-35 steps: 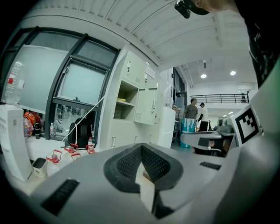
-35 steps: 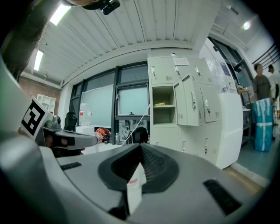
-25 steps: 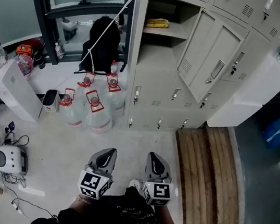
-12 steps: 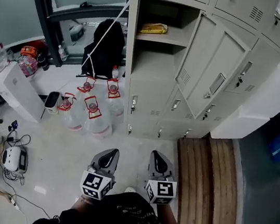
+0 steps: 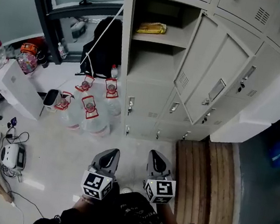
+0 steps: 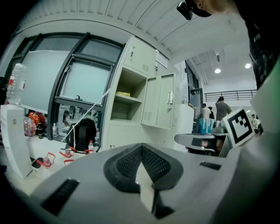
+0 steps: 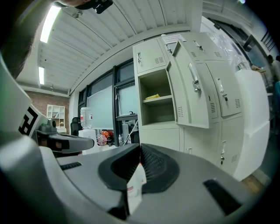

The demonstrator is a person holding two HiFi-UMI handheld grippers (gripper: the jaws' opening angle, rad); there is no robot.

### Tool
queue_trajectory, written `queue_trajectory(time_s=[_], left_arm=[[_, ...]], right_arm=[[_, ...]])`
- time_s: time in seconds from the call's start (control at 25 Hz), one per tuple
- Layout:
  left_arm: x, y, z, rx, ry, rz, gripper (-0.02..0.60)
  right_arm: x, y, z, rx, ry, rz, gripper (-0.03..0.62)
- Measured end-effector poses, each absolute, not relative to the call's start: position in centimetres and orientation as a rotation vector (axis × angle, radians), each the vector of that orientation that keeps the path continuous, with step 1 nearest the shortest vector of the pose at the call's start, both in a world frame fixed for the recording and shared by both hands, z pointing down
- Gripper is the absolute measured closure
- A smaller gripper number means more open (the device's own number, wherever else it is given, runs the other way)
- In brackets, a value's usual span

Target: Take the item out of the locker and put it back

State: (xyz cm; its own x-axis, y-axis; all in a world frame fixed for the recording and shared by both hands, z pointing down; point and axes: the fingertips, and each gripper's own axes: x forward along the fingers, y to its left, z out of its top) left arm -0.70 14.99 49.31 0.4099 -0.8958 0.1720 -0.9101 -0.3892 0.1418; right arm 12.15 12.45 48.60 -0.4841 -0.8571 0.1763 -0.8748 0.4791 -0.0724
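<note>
On the pale floor at left, clear plastic water jugs with red handles point(image 5: 89, 107). Left gripper point(image 5: 107, 157), jaws pressed together. Flat yellow packet point(image 5: 152, 28) lies on the upper shelf of the open grey metal locker point(image 5: 153, 64). Right gripper point(image 5: 155, 162), jaws pressed together, well apart from the packet.
</note>
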Motion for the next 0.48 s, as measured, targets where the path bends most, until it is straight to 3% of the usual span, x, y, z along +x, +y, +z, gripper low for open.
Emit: queue_trajectory(time_s=[0.48], left_arm=[[0.3, 8.3, 50.1, 2.498, -1.503, 0.092, 0.574]], right_arm=[[12.8, 7.6, 49.6, 1.574, -2.535, 0.251, 0.589]])
